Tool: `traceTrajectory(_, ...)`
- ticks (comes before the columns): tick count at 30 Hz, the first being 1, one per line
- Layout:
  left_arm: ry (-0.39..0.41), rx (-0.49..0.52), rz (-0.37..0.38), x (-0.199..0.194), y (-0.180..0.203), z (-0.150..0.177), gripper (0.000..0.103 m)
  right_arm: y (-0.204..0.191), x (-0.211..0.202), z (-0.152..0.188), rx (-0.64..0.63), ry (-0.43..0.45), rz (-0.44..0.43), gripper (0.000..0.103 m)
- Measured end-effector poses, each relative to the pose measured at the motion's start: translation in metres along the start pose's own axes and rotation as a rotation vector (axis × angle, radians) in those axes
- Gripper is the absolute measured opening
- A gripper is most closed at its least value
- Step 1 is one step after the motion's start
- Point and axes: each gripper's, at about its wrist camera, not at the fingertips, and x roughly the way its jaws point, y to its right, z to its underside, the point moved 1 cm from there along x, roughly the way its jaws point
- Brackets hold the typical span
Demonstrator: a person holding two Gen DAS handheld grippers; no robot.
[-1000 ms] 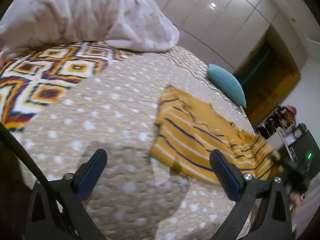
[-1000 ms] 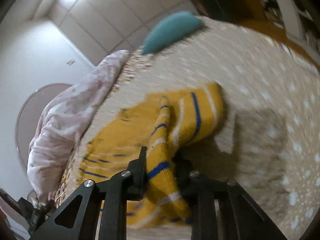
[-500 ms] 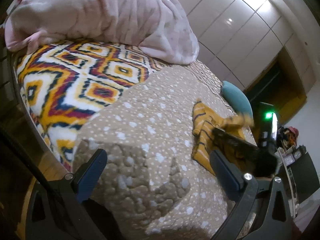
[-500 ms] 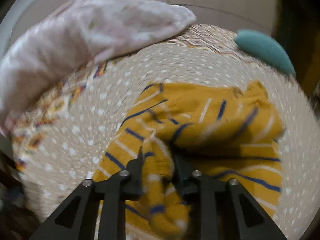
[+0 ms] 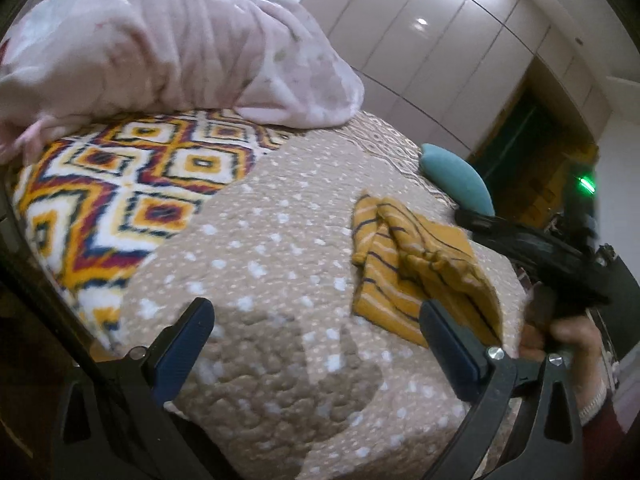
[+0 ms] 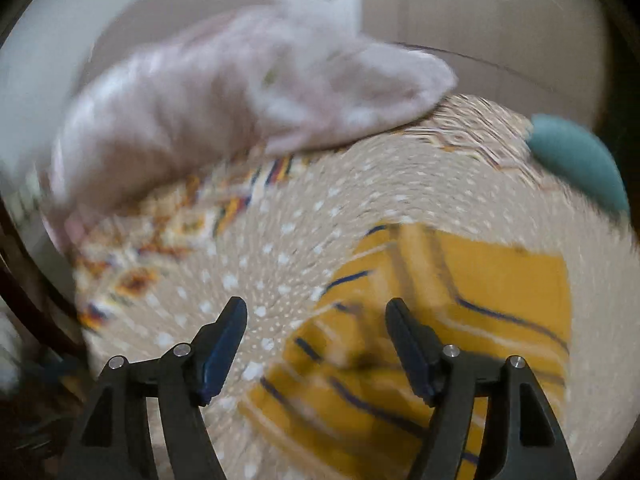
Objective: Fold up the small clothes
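A small mustard-yellow sweater [image 5: 416, 264] with navy and white stripes lies partly folded on the beige dotted bedspread [image 5: 272, 248]. It also shows in the right wrist view [image 6: 448, 320], blurred, below and right of the fingers. My left gripper [image 5: 316, 340] is open and empty, above the bedspread, left of the sweater. My right gripper [image 6: 316, 336] is open and empty just over the sweater's left edge. Its black body [image 5: 552, 256] shows in the left wrist view, held by a hand, over the sweater's right side.
A pink crumpled blanket [image 5: 168, 52] lies at the head of the bed. A patterned orange and navy blanket [image 5: 120, 192] covers the left part. A teal pillow [image 5: 456, 180] sits at the far side. White wardrobe doors [image 5: 432, 40] stand behind.
My right gripper has opened and let go of the sweater sleeve, which now lies across the body. The left gripper has swung back toward the sweater and stays open.
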Motion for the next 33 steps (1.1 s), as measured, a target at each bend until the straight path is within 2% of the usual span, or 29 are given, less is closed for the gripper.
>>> traceTrajectory(2,-0.024,-0.009,0.042,0.01,0.007,-0.005,0.102,0.043,-0.034,0.011,0.094,0.035,0.015,0.077)
traceTrajectory(6,-0.098,-0.032,0.133,0.046,0.029,-0.017,0.102,0.094,-0.068,0.043,0.181,0.036,0.034,0.077)
traceTrajectory(10,-0.194,-0.027,0.212,0.091,0.06,-0.026,0.102,0.115,-0.073,0.078,0.214,0.012,0.034,0.077)
traceTrajectory(14,-0.279,-0.066,0.286,0.132,0.084,-0.032,0.102,0.123,-0.066,0.108,0.274,0.012,-0.002,0.077)
traceTrajectory(15,-0.309,-0.074,0.301,0.145,0.09,-0.033,0.095,0.124,-0.065,0.113,0.286,0.015,-0.01,0.077)
traceTrajectory(16,-0.339,-0.074,0.308,0.154,0.094,-0.033,0.052,0.125,-0.063,0.116,0.298,0.016,-0.017,0.077)
traceTrajectory(17,-0.389,-0.054,0.289,0.164,0.1,-0.032,0.022,0.127,-0.06,0.118,0.305,0.018,-0.021,0.077)
traceTrajectory(18,-0.412,-0.028,0.264,0.167,0.106,-0.031,0.012,0.128,-0.061,0.119,0.306,0.02,-0.022,0.077)
traceTrajectory(21,-0.321,0.077,0.225,0.138,0.117,-0.036,0.011,0.13,-0.066,0.121,0.302,0.037,-0.025,0.077)
traceTrajectory(23,-0.291,0.1,0.214,0.119,0.115,-0.036,0.011,0.132,-0.073,0.12,0.299,0.057,-0.037,0.077)
traceTrajectory(26,-0.312,0.092,0.132,0.124,0.101,-0.028,0.011,0.136,-0.075,0.118,0.32,0.083,-0.071,0.077)
traceTrajectory(29,-0.363,0.044,0.088,0.152,0.081,-0.014,0.012,0.136,-0.066,0.111,0.36,0.089,-0.11,0.075)
traceTrajectory(31,-0.363,0.045,0.081,0.158,0.075,-0.009,0.012,0.13,-0.062,0.103,0.357,0.088,-0.141,0.052)
traceTrajectory(32,-0.357,0.05,0.079,0.158,0.074,-0.007,0.013,0.124,-0.058,0.098,0.351,0.081,-0.164,0.037)
traceTrajectory(33,-0.352,0.055,0.078,0.157,0.074,-0.006,0.013,0.119,-0.054,0.094,0.342,0.074,-0.192,0.03)
